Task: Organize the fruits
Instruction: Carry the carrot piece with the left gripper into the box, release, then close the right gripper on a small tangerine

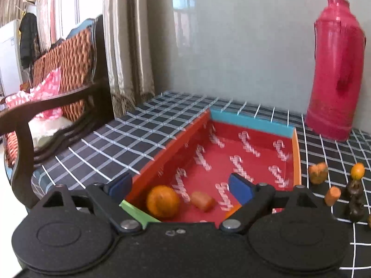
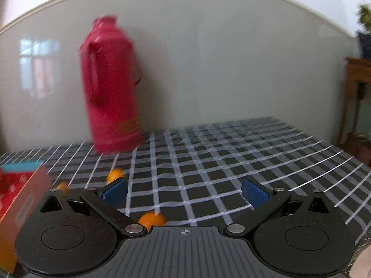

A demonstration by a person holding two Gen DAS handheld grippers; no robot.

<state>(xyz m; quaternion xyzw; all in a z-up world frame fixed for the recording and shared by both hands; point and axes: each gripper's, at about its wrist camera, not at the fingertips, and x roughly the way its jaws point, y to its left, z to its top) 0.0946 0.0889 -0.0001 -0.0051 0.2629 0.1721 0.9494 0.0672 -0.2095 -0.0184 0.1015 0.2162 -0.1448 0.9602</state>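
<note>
Your left gripper has its jaws spread wide with nothing between them, hanging over the near end of the red tray; its left pad sits outside the tray's red wall, its right pad above the tray floor. Inside the tray, just past the pads, lie a round orange at 7 o'clock and a small reddish fruit piece beside it at 6 o'clock. Out on the checked tablecloth at 3 o'clock, past the tray's orange wall, sit a brownish-orange fruit, an orange cylinder piece and a small orange fruit. The red thermos stands at 1 o'clock. Your right gripper is also wide open and holds nothing, over bare cloth, with 1 orange fruit close at 7 o'clock.
</note>
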